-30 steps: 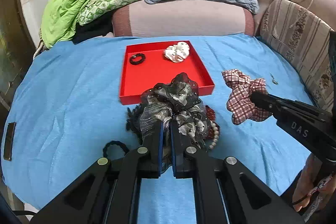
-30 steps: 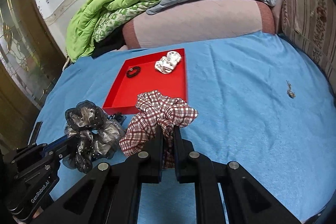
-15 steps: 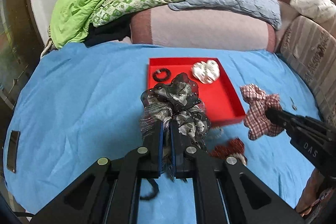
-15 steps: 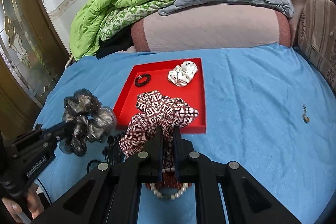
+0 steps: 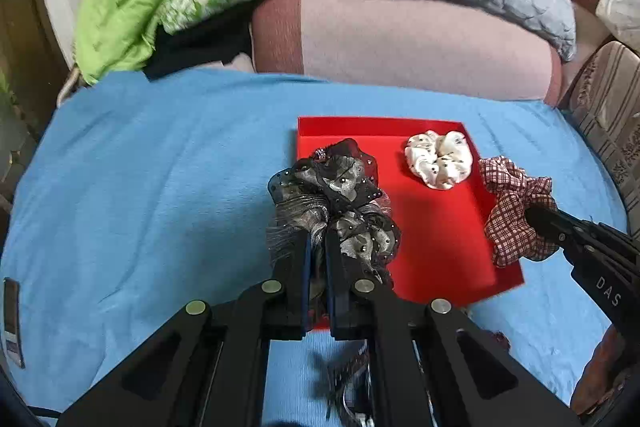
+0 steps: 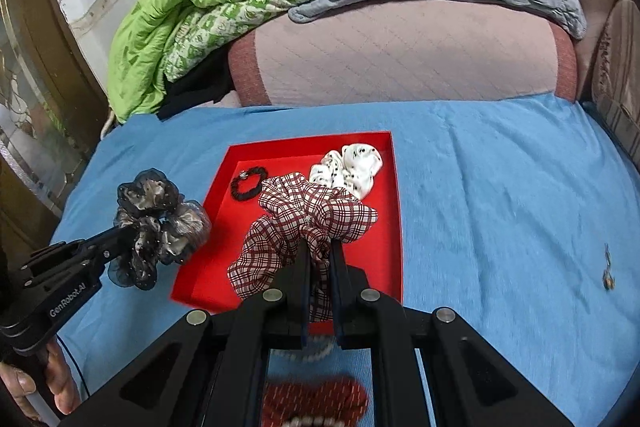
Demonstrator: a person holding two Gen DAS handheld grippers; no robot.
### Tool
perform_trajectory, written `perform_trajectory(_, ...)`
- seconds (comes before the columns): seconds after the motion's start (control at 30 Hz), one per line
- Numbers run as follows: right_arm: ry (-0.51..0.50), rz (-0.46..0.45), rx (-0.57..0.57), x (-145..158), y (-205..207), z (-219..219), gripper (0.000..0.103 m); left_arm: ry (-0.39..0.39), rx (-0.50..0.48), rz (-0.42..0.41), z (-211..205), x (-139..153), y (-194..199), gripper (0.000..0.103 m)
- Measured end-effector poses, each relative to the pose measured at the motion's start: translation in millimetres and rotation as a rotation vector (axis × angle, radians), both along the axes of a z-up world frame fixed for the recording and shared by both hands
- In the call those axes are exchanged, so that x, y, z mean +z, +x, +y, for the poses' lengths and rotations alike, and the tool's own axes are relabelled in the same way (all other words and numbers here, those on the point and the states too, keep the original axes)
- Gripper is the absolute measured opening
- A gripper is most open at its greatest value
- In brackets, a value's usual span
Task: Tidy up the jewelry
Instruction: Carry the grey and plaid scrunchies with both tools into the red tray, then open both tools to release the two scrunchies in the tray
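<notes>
left gripper clamps one black-silver scrunchie; right gripper clamps one plaid scrunchie; red tray holds two pieces.

Your red shallow tray lies on the blue-covered bed; in it, the white spotted scrunchie sits at 3 o'clock from the small black beaded band.

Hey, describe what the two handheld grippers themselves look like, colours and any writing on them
Both are matte black, angular, with silver round bolts on their linkage arms and blue-edged finger pads. The left gripper carries white "GenRobot.AI" lettering on its side, seen from the right wrist view; the right gripper shows white letters "DAS". A thin dark cable trails below the left one.
</notes>
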State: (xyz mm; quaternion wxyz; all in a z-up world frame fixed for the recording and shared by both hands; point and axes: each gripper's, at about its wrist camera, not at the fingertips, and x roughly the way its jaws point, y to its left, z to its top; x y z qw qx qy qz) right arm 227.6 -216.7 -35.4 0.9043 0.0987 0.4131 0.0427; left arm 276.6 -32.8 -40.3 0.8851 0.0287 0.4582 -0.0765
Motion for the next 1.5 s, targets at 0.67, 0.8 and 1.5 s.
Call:
perform_trajectory(0.67,-0.034,0.148,-0.022,-76,64,-13,0.009,0.007,0.000,0.122,-9,-67,58,0.008)
perform_trajectory(0.8,-0.035,0.156,-0.025,-80,67,-12,0.010,-0.001,-0.002,0.117,-9,-68,58,0.010)
perform_trajectory(1.5,-0.012,0.113,-0.024,-59,51,-13,0.043,-0.104,0.057,0.088,19,-37,29,0.063)
